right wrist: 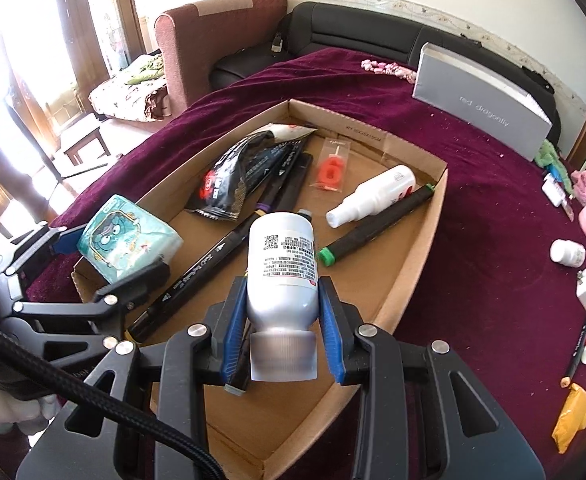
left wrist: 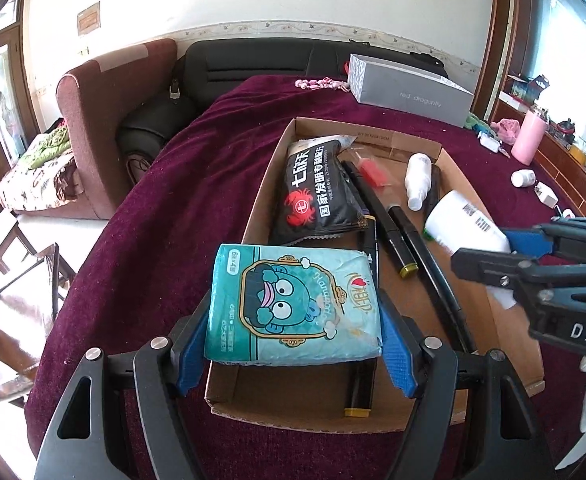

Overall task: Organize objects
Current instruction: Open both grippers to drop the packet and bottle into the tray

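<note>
My left gripper (left wrist: 293, 320) is shut on a teal tissue pack (left wrist: 293, 300) with a cartoon face, held over the near left corner of the shallow cardboard box (left wrist: 261, 184). My right gripper (right wrist: 281, 312) is shut on a silvery white bottle (right wrist: 283, 268) with a printed label, cap toward the camera, held above the box (right wrist: 413, 256). The tissue pack (right wrist: 127, 240) and left gripper (right wrist: 93, 260) also show in the right wrist view. The bottle (left wrist: 467, 226) and right gripper (left wrist: 505, 252) show in the left wrist view.
In the box lie a black snack pouch (left wrist: 317, 192), several black markers (left wrist: 401, 236), a white spray bottle (right wrist: 373, 196) and a red item in clear wrap (right wrist: 331, 172). On the maroon cloth (left wrist: 173, 220) are a grey box (left wrist: 409, 88), a small white jar (right wrist: 567, 253), a charger, a pencil and a yellow packet.
</note>
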{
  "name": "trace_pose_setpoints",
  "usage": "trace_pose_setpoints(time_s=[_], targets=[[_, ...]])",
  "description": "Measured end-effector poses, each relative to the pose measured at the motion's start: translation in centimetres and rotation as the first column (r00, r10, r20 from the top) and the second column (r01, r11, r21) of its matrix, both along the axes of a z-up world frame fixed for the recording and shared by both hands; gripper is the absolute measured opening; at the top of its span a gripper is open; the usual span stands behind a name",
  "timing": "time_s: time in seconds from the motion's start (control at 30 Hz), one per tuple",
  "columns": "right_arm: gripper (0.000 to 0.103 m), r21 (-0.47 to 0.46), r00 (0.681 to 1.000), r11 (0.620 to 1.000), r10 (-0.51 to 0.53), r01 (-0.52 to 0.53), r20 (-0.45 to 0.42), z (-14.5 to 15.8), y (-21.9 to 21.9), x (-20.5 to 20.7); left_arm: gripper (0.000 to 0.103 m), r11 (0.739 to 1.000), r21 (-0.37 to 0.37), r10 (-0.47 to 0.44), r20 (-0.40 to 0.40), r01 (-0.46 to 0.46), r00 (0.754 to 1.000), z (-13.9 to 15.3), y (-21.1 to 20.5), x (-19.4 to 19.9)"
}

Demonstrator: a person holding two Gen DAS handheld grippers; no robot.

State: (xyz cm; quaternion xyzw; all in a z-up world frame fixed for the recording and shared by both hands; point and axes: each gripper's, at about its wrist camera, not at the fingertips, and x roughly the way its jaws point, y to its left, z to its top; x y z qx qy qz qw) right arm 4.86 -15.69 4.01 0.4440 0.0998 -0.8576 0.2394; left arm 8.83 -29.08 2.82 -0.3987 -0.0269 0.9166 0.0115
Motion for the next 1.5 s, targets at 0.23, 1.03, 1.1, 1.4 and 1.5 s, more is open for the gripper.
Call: trace_pose_setpoints(time_s=[0.23,1.03,1.1,1.4,1.5], targets=[[0.033,-0.047,0.997,0.999,0.029,-0.025,0.067,-0.7,-0.7,-0.3,0.068,1.000,-0.004,-0.023,0.001,0.023,1.000,0.1,0.6,0.3],[0.033,-0.116,0.987,0.993,0.010,0.008,0.159,-2.0,-0.9,-1.8,0.070,0.969,-0.234,-0.081,-0.017,0.075,0.997,1.6,2.3,-0.3],[0.033,-0.119,0.987,0.993,0.010,0.009,0.158,-2.1,-0.9,-1.9,0.070,0.973,-0.218,-0.077,-0.021,0.071,0.997,2.0,1.8,0.0],[0.034,-0.127,0.987,0.992,0.010,0.010,0.158,-2.1,-0.9,-1.7,0.070,0.994,-0.107,-0.033,-0.033,0.029,0.999,2.3,-0.4,0.2],[0.042,-0.121,0.991,0.993,0.007,0.009,0.134,-1.7,-0.8,-1.5,0.070,0.997,-0.080,-0.019,-0.047,0.015,0.999,2.6,-1.2,0.7]])
